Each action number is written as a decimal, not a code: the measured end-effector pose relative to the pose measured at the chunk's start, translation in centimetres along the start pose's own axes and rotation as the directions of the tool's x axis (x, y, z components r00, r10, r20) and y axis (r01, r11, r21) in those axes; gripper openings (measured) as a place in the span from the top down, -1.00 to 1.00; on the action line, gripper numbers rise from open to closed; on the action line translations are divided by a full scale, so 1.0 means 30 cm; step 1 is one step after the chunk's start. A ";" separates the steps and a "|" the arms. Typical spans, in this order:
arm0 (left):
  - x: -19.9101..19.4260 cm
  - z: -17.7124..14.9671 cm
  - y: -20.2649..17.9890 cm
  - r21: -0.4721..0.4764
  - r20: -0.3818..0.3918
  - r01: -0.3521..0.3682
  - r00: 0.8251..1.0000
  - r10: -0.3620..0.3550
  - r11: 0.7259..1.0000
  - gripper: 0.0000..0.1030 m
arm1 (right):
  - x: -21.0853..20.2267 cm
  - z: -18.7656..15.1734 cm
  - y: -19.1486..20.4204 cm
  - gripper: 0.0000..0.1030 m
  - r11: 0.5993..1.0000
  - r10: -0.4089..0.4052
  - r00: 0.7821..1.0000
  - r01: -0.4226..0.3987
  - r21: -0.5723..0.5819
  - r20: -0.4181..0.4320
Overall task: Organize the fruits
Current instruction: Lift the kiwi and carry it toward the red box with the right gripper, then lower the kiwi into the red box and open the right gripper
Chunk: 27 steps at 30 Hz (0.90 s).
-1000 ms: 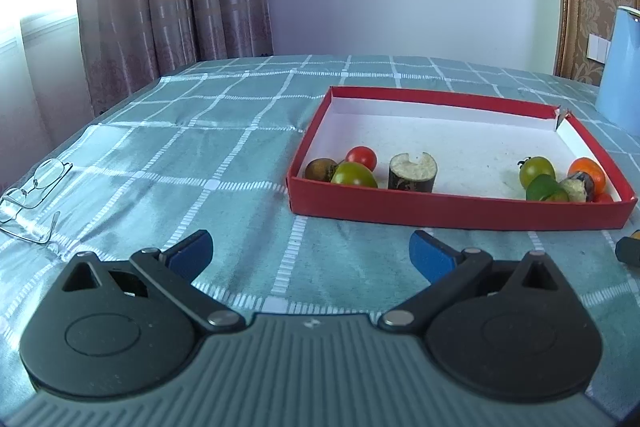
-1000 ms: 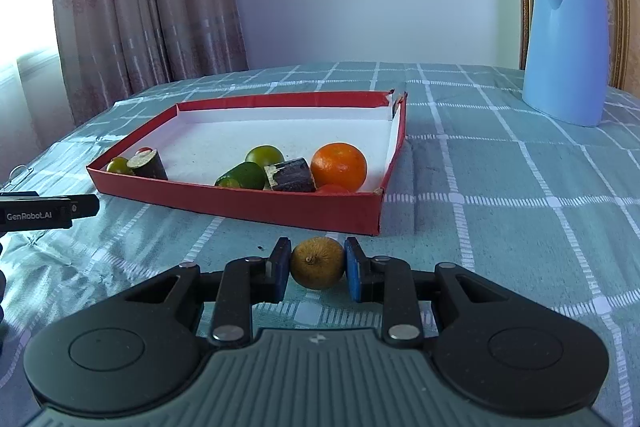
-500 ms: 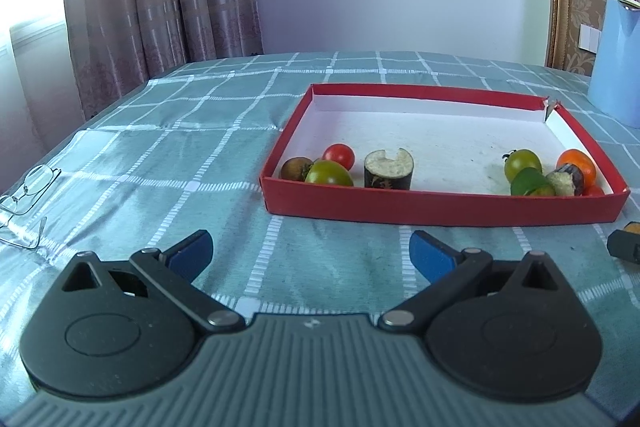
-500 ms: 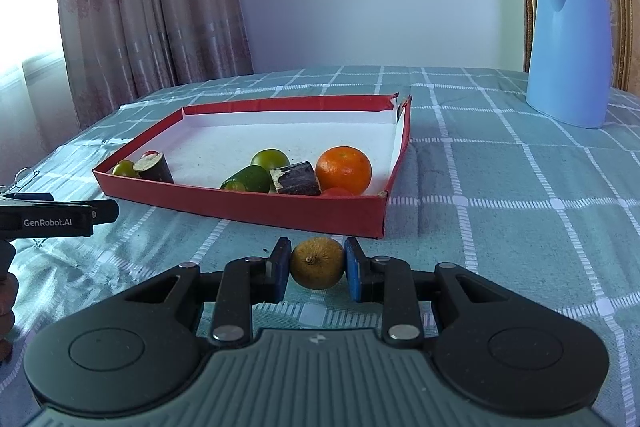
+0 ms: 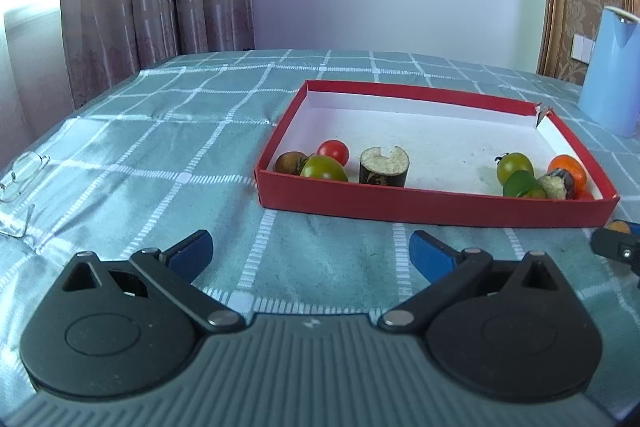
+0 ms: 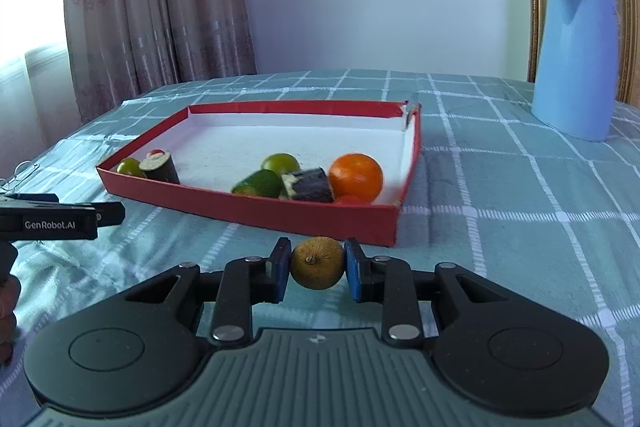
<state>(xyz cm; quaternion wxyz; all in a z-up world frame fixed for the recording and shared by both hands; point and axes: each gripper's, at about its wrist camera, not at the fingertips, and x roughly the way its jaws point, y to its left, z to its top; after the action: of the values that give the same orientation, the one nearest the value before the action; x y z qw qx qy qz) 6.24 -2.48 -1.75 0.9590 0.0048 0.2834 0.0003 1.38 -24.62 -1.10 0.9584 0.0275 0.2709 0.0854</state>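
Observation:
A red tray [image 5: 436, 207] with a white floor lies on the checked tablecloth. It holds a brown fruit [image 5: 290, 163], a red tomato [image 5: 333, 151], green tomatoes [image 5: 323, 167], an eggplant piece [image 5: 383, 167] and an orange [image 6: 356, 177]. My left gripper [image 5: 311, 253] is open and empty, short of the tray's near wall. My right gripper [image 6: 316, 269] is shut on a small brown fruit [image 6: 317, 262], in front of the tray's [image 6: 256, 211] near right corner.
A blue kettle [image 6: 575, 59] stands at the back right. Eyeglasses [image 5: 20, 183] lie at the left on the tablecloth. Curtains hang behind the table on the left. The left gripper [image 6: 60, 217] shows at the left edge of the right wrist view.
The left gripper has drawn to the left and slightly back, so the tray sits further right in its view. The right gripper has risen a little, still holding the brown fruit.

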 end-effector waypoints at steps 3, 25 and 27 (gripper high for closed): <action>-0.002 -0.001 0.009 -0.013 0.001 0.012 1.000 -0.012 1.000 -1.00 | 0.008 0.030 0.035 0.46 1.000 0.008 1.000 -0.008 -0.015 0.009; 0.000 -0.005 0.032 -0.055 0.001 0.031 1.000 -0.031 0.998 -1.00 | 0.041 0.141 0.169 0.46 0.997 0.060 0.996 -0.057 -0.051 0.067; 0.001 -0.005 0.033 -0.058 -0.001 0.028 1.000 -0.028 0.998 -1.00 | 0.040 0.135 0.169 0.46 0.997 0.065 0.996 -0.062 -0.048 0.067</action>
<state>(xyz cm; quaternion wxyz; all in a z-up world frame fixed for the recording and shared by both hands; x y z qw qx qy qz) 6.18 -1.48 -1.90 0.9583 -0.0269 0.2844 -0.0050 3.74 -19.44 2.22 0.9643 0.0170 0.2347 0.1211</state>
